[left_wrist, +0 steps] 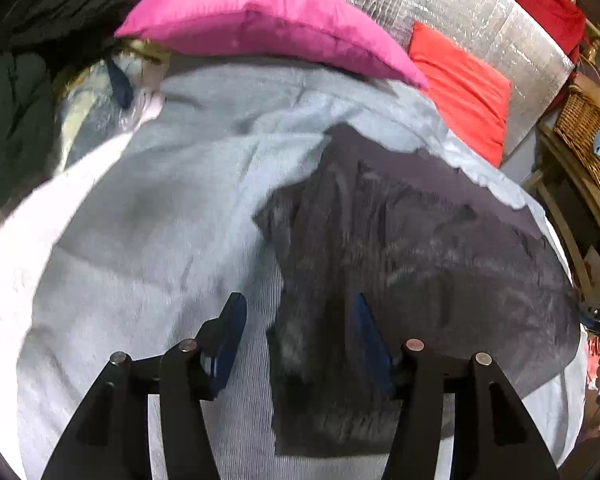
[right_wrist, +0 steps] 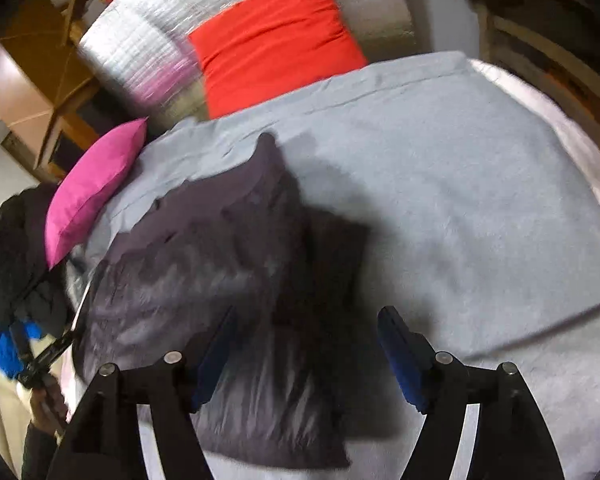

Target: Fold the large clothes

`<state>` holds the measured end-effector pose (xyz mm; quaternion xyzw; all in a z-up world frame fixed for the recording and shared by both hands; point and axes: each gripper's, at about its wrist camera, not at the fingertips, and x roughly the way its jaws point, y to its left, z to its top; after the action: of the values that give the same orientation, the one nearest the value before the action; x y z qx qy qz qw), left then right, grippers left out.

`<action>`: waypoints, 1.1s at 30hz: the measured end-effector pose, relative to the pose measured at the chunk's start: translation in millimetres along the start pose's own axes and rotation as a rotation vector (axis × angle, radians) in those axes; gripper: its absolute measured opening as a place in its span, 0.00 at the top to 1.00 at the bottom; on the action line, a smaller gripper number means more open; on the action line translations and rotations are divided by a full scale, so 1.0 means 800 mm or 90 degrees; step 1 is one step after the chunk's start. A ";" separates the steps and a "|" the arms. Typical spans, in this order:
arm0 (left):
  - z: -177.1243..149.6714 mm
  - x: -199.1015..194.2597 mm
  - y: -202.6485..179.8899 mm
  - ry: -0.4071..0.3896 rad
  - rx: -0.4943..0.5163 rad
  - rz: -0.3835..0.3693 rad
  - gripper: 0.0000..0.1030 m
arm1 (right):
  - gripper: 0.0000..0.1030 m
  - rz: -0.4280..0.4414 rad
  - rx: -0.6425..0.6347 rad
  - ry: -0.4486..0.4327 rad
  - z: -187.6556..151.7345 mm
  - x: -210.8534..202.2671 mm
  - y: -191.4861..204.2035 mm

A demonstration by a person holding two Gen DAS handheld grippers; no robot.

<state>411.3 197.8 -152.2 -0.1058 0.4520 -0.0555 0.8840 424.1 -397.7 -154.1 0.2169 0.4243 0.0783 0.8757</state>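
Note:
A dark grey garment (left_wrist: 412,240) lies crumpled on a pale blue blanket (left_wrist: 172,208) that covers a bed. In the left wrist view my left gripper (left_wrist: 298,314) hangs open over the garment's left edge, with one blue pad (left_wrist: 230,332) above the blanket and the other above the dark cloth. In the right wrist view the same garment (right_wrist: 204,264) spreads to the left, a folded strip of it running toward the camera. My right gripper (right_wrist: 306,326) stands open above that strip, its pads apart from the cloth. Both views are motion-blurred.
A pink pillow (left_wrist: 260,20) and a red pillow (left_wrist: 464,88) lie at the head of the bed against a silver quilted panel (right_wrist: 148,52). A wicker basket (left_wrist: 588,128) and wooden furniture stand to the right. A hand (right_wrist: 46,404) shows at the bed's left edge.

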 end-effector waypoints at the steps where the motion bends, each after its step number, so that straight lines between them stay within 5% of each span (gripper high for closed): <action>1: -0.005 0.008 0.000 0.013 0.006 0.002 0.44 | 0.28 -0.003 -0.014 0.017 -0.008 0.007 0.004; 3: -0.011 0.020 0.000 0.043 0.002 -0.026 0.78 | 0.58 -0.012 -0.038 0.047 -0.021 0.020 0.009; 5: -0.008 0.018 0.000 0.034 -0.019 -0.026 0.87 | 0.78 -0.009 -0.028 0.052 -0.026 0.020 0.013; 10: -0.013 0.022 0.012 0.038 -0.066 -0.057 0.85 | 0.82 -0.003 0.009 0.049 -0.027 0.019 0.001; 13: -0.011 0.003 0.018 0.015 -0.072 -0.045 0.65 | 0.79 0.024 0.029 0.032 -0.027 0.012 -0.004; 15: -0.012 -0.008 0.026 0.005 -0.086 -0.024 0.39 | 0.67 0.047 0.057 0.013 -0.026 -0.003 -0.011; 17: -0.014 -0.016 0.032 -0.002 -0.090 0.000 0.36 | 0.25 0.041 0.069 -0.005 -0.029 -0.018 -0.020; 27: -0.030 -0.002 0.029 0.042 -0.087 -0.025 0.32 | 0.25 0.042 0.073 -0.013 -0.047 -0.035 -0.029; 33: -0.005 0.017 0.029 0.044 -0.087 -0.026 0.29 | 0.25 0.059 0.091 -0.008 -0.041 -0.019 -0.037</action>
<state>416.0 217.2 -170.6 -0.1732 0.4826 -0.0463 0.8573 387.3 -418.5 -174.4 0.2988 0.4129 0.0869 0.8560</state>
